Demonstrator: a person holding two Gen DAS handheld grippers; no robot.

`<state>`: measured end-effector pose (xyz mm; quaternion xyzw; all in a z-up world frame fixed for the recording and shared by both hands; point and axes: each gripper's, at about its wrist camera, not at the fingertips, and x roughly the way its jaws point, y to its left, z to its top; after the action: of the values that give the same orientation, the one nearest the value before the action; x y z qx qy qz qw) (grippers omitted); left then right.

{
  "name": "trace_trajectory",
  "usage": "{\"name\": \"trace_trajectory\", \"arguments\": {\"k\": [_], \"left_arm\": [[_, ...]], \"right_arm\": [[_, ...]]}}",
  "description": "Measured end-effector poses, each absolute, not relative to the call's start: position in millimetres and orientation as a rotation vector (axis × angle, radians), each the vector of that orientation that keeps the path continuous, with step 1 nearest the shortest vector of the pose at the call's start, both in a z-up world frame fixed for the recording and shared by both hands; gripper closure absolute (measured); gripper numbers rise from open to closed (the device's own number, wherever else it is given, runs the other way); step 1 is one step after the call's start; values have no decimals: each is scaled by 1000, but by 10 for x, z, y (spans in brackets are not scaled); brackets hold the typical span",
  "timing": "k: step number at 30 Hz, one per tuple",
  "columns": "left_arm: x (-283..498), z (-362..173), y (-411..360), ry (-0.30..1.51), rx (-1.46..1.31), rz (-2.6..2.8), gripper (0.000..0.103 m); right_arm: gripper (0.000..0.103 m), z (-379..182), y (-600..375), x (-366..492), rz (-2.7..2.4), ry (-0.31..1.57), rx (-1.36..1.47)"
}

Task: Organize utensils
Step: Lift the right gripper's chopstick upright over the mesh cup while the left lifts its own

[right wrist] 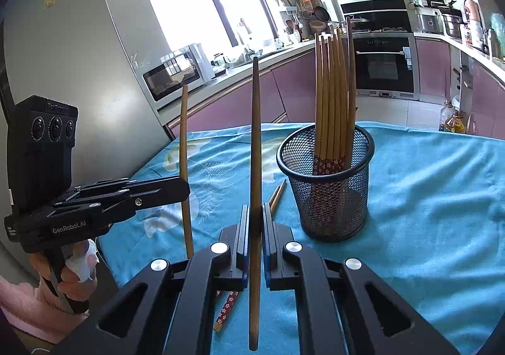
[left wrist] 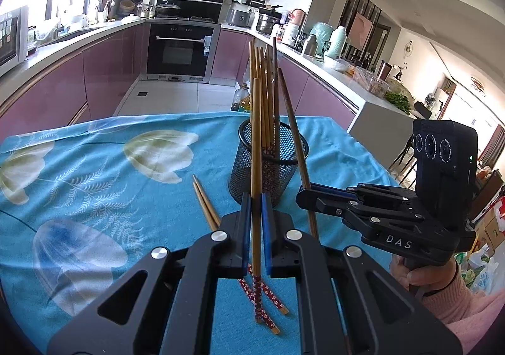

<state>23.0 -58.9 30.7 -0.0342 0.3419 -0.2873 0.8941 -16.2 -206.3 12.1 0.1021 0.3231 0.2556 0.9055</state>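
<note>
Above the blue floral-clothed surface (left wrist: 94, 165), our left hand-held gripper (left wrist: 256, 206) clamps a flower-handled bamboo chopstick (left wrist: 256, 140) upright; our right hand-held gripper (right wrist: 256, 216) pinches a plain brown wooden chopstick (right wrist: 255, 134). Just beyond stands the black mesh cup (right wrist: 328, 197) of chopsticks; two more (left wrist: 206, 206) lie beside it.

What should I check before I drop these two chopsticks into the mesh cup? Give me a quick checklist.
1. Left gripper shut on the patterned chopstick: ok.
2. Right gripper shut on the plain dark chopstick: ok.
3. Both sticks held roughly upright: ok.
4. Mesh cup standing upright on the blue cloth: ok.
5. Room left in the cup beside the sticks already in it: ok, open space shows at the rim.
6. Held sticks already over the cup mouth: not ok, both are short of it.
</note>
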Motion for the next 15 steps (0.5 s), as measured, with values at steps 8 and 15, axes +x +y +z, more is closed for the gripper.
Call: {"name": "trace_trajectory", "arguments": {"k": [8,15], "left_arm": [[248,405,-632,686,-69,-605,96],[253,453,-656,673,-67,-612,96]], "right_arm": [[97,193,-2098,-173,521,646,207],[97,225,-2112,-160,517,634,206]]}}
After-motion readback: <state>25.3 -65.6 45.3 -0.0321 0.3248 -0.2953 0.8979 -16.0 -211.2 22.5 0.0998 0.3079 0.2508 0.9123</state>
